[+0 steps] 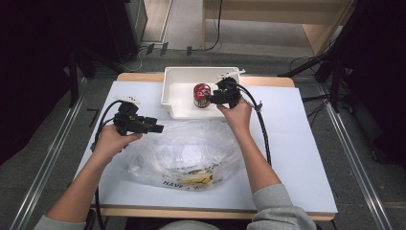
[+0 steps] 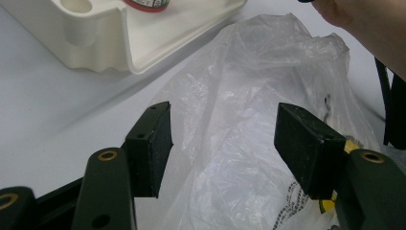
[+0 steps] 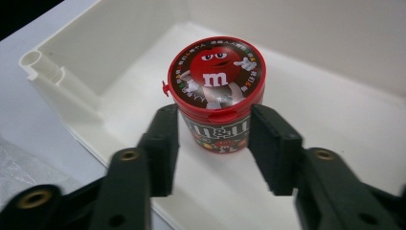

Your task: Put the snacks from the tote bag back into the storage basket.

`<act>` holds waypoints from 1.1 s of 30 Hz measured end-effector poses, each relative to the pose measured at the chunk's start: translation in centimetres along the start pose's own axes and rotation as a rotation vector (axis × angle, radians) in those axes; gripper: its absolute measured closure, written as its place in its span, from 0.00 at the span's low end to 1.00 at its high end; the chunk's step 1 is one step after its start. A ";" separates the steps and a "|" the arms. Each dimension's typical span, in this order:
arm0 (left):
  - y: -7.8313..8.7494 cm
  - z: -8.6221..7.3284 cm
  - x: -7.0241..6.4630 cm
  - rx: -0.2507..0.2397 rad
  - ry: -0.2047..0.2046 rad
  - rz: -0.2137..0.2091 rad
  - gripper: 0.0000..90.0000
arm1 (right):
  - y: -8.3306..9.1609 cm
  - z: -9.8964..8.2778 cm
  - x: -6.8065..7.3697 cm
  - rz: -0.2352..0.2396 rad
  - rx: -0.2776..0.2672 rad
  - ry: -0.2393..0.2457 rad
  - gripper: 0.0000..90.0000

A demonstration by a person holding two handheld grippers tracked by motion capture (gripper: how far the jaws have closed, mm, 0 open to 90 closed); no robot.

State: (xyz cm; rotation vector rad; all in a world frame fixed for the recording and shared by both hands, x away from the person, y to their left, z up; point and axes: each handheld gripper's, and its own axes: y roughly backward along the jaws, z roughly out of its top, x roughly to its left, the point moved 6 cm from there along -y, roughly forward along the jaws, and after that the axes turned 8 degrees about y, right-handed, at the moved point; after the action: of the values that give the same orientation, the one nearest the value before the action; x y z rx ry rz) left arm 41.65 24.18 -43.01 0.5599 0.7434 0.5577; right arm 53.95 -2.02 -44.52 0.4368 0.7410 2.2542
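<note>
Gripping candy tub point(image 3: 216, 93), right tool point(image 3: 215, 139) half-closed

My table point(image 1: 306, 158) has a white top with a pale wood edge point(image 1: 143, 76) showing at the far side. Grey carpet floor point(image 1: 43, 158) surrounds it, with metal rails point(image 1: 356, 158) running down both sides of the frame. At the upper centre stands light wooden furniture point(image 1: 268, 21), perhaps a bench. Black cables point(image 1: 215, 33) trail beneath it; both upper corners are dark.
</note>
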 end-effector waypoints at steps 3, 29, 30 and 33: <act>0.0 0.0 0.0 -0.001 0.000 0.000 0.43 | 0.0 -0.4 -0.4 -0.013 0.012 -0.009 0.81; -0.1 -0.1 0.0 0.004 0.000 0.001 0.44 | -1.9 -1.0 -0.8 -0.086 0.048 -0.005 1.00; -0.2 -0.1 0.0 0.005 -0.001 0.001 0.43 | -1.9 -0.9 -0.6 -0.084 0.053 -0.005 1.00; -0.2 -0.1 0.0 0.006 0.001 0.000 0.43 | -2.1 -0.8 -0.3 -0.077 0.060 0.005 1.00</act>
State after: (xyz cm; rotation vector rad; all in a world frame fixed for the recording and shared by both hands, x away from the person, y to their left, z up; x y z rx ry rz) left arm 41.64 24.09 -43.16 0.5649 0.7464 0.5558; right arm 54.84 -1.31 -46.42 0.4244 0.8159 2.1668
